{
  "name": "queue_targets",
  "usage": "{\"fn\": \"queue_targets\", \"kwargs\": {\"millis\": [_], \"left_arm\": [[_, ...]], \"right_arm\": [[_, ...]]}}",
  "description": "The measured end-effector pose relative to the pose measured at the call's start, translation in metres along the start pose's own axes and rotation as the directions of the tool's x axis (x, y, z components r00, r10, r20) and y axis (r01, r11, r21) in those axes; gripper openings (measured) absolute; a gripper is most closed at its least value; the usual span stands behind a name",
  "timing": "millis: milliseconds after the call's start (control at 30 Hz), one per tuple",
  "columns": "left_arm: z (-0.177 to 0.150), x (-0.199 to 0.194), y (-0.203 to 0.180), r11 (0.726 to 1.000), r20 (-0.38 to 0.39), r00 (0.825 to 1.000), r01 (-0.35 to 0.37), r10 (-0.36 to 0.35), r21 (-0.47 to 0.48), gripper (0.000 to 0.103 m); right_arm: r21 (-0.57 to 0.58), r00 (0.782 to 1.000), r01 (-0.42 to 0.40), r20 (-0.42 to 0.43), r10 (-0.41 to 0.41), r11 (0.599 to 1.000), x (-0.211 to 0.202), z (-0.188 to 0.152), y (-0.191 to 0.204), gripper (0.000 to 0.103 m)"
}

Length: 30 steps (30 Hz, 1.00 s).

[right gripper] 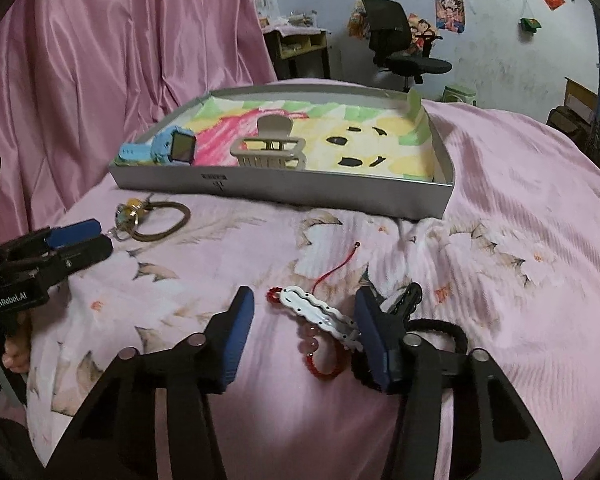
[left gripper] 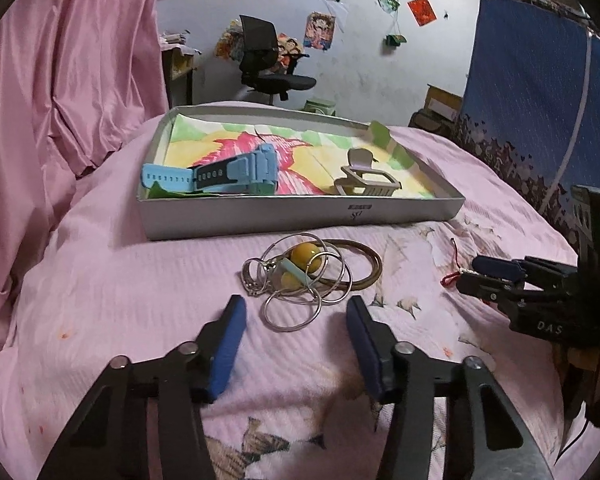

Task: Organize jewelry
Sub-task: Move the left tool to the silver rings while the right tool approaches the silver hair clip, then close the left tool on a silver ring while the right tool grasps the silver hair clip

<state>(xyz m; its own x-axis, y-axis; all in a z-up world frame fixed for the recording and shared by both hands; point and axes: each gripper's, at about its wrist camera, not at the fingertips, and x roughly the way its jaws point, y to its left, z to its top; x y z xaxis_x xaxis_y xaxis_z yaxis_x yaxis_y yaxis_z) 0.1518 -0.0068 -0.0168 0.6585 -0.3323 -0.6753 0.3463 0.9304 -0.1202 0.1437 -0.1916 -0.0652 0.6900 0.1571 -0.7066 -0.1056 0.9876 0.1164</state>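
Silver rings with yellow beads (left gripper: 300,276) lie on the pink bedspread, overlapping a brown band (left gripper: 364,264). My left gripper (left gripper: 295,304) stands open just in front of them, one blue pad on each side, neither touching. In the right wrist view a white wavy hair clip (right gripper: 320,312) lies over a red bead bracelet (right gripper: 324,368), with my right gripper (right gripper: 305,296) open around them. The clip's near end reaches the right pad; the left pad is clear of it. Beyond them a grey tray (left gripper: 300,212) holds a blue watch (left gripper: 228,172) and a beige hair claw (left gripper: 364,180).
A black hair tie (right gripper: 452,332) and a black clip (right gripper: 408,296) lie right of the right gripper. A thin red cord (right gripper: 336,268) trails toward the tray. Pink curtain (left gripper: 60,80) hangs at the left, an office chair (left gripper: 268,64) stands behind the bed, and a blue cloth (left gripper: 540,100) hangs at the right.
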Motion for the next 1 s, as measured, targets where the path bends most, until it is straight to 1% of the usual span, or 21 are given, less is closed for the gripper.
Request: {"fn": "queue_targets", "kwargs": {"millis": [67, 133, 167, 233, 300, 400, 500, 667, 767, 867, 1000], "left_arm": [[0.001, 0.002, -0.001, 1.000, -0.008, 1.000, 0.000, 0.000, 0.007, 0.041], [0.002, 0.004, -0.001, 1.000, -0.015, 1.000, 0.000, 0.000, 0.010, 0.031], [0.002, 0.004, -0.001, 1.000, -0.016, 1.000, 0.002, -0.002, 0.010, 0.029], [0.002, 0.003, 0.000, 1.000, -0.015, 1.000, 0.005, -0.005, 0.009, 0.029], [0.001, 0.002, -0.001, 1.000, -0.011, 1.000, 0.008, -0.008, 0.010, 0.029], [0.000, 0.000, -0.002, 1.000, -0.009, 1.000, 0.010, -0.010, 0.018, 0.029], [-0.005, -0.004, -0.004, 0.999, -0.011, 1.000, 0.015, -0.015, 0.035, 0.029], [-0.009, -0.012, -0.004, 0.999, 0.007, 0.999, 0.036, -0.036, 0.015, 0.028], [-0.011, -0.017, -0.009, 0.999, 0.022, 0.999, 0.038, -0.038, 0.020, 0.029], [-0.013, -0.020, -0.014, 0.998, 0.026, 0.999, 0.046, -0.046, 0.031, 0.028], [-0.015, -0.023, -0.016, 0.998, 0.033, 0.998, 0.054, -0.054, 0.026, 0.028]], "right_arm": [[-0.014, 1.000, 0.006, -0.014, -0.006, 1.000, 0.002, 0.001, 0.000, 0.040], [-0.019, 1.000, 0.008, -0.023, -0.009, 1.000, 0.003, 0.002, -0.001, 0.036], [-0.017, 1.000, 0.006, -0.025, -0.007, 1.000, 0.003, 0.002, -0.002, 0.033], [-0.010, 1.000, -0.002, -0.024, 0.001, 1.000, 0.002, 0.003, -0.003, 0.032], [-0.012, 1.000, -0.010, -0.017, 0.010, 1.000, 0.000, 0.002, -0.002, 0.024], [-0.020, 1.000, -0.017, -0.011, 0.017, 1.000, -0.002, 0.002, 0.000, 0.021], [-0.017, 1.000, -0.028, -0.008, 0.028, 0.999, -0.003, 0.001, -0.001, 0.021], [-0.005, 0.999, -0.049, 0.003, 0.049, 0.999, -0.005, -0.001, -0.002, 0.020], [-0.021, 0.998, -0.063, 0.023, 0.063, 0.998, -0.011, -0.003, 0.001, 0.012], [-0.041, 0.997, -0.070, 0.020, 0.071, 0.997, -0.011, -0.004, 0.006, 0.005], [-0.055, 0.998, -0.066, 0.021, 0.067, 0.996, -0.013, -0.006, 0.009, 0.003]]}}
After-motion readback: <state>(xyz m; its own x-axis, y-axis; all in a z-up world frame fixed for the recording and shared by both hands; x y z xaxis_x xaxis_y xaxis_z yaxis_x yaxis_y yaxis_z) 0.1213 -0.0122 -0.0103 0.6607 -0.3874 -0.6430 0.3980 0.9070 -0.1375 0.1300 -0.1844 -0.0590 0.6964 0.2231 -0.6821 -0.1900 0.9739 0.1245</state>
